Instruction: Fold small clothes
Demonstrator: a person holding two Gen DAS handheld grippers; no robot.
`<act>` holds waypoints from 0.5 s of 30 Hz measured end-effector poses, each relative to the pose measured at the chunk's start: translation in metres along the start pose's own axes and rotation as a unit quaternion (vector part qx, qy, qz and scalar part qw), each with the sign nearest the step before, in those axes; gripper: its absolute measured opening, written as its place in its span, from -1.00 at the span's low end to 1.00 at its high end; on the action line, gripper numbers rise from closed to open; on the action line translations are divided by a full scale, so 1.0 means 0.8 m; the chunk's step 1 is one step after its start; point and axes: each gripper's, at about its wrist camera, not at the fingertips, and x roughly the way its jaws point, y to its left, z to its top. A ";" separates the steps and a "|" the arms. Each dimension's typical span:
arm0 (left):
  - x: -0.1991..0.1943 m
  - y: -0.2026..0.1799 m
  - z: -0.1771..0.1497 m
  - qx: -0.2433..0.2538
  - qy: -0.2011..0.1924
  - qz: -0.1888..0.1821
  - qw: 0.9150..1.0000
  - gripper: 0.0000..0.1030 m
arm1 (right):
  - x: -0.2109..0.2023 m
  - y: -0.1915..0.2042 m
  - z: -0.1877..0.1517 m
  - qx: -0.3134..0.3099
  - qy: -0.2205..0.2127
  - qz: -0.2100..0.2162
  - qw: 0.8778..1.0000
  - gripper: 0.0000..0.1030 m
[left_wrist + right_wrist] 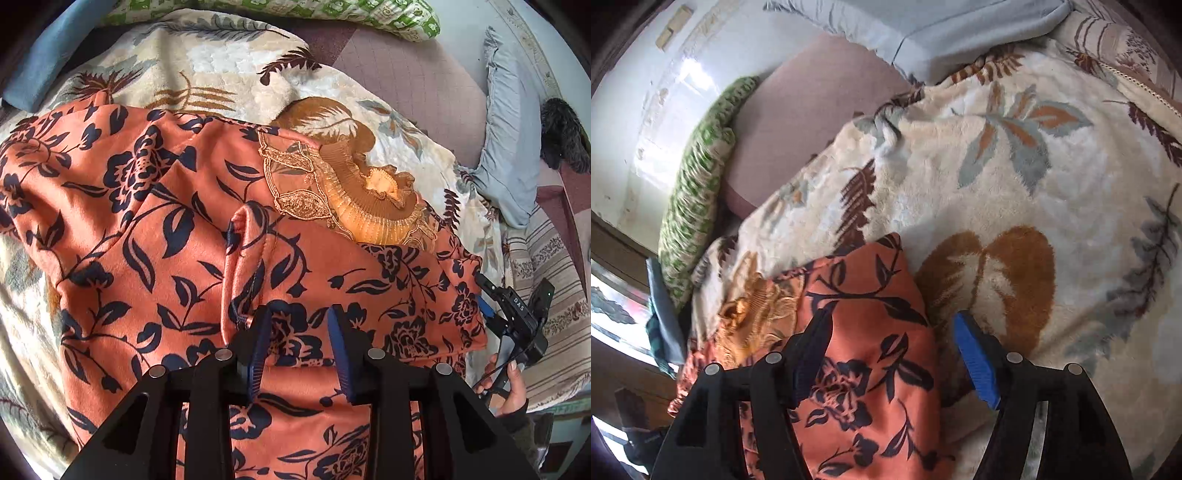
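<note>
Orange fabric printed with dark navy flowers and leaves fills most of the left wrist view: this garment lies spread over a cream plush blanket patterned with brown and grey leaves. We see its gold embroidered neckline right of centre in that frame, with a ruffled collar opening, and a turned-over hem edge showing just below the middle.

Our left gripper sits at the lower centre of its view, jaws parted narrowly above the garment, with printed cloth visible in the gap and no fold pinched between the blue pads. At the right edge of the same frame we see our right gripper's black body, with a hand wrapped round its handle.

In the right wrist view our right gripper stands wide. One pad lies over the orange cloth at lower centre, the other blue pad is over the blanket just beside the garment's edge; nothing is clamped. That frame is slightly blurred.

A green and white patterned cushion lies at the left of the right wrist view, and a pale blue pillow sits at the right of the left wrist view.
</note>
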 end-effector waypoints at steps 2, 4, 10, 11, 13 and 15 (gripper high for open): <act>0.020 -0.019 0.008 0.023 0.003 0.033 0.999 -0.38 | 0.025 0.005 0.000 -0.013 0.021 0.004 1.000 -0.22; 0.042 -0.033 0.012 0.045 0.004 0.069 0.997 -0.37 | 0.028 0.014 0.006 -0.043 0.011 -0.013 0.999 -0.76; 0.077 -0.051 0.010 0.074 0.017 0.114 0.991 -0.37 | 0.041 -0.026 0.023 0.003 0.015 -0.029 0.999 -0.74; 0.074 -0.051 0.008 0.076 0.018 0.108 0.991 -0.37 | 0.036 -0.023 0.025 0.001 0.016 -0.030 0.999 -0.61; 0.063 -0.046 0.002 0.070 0.015 0.092 0.993 -0.36 | 0.015 -0.013 0.022 -0.012 0.003 -0.045 0.999 -0.45; 0.053 -0.038 -0.005 0.059 0.011 0.078 0.995 -0.34 | -0.006 0.000 0.012 -0.027 0.006 -0.020 0.999 -0.12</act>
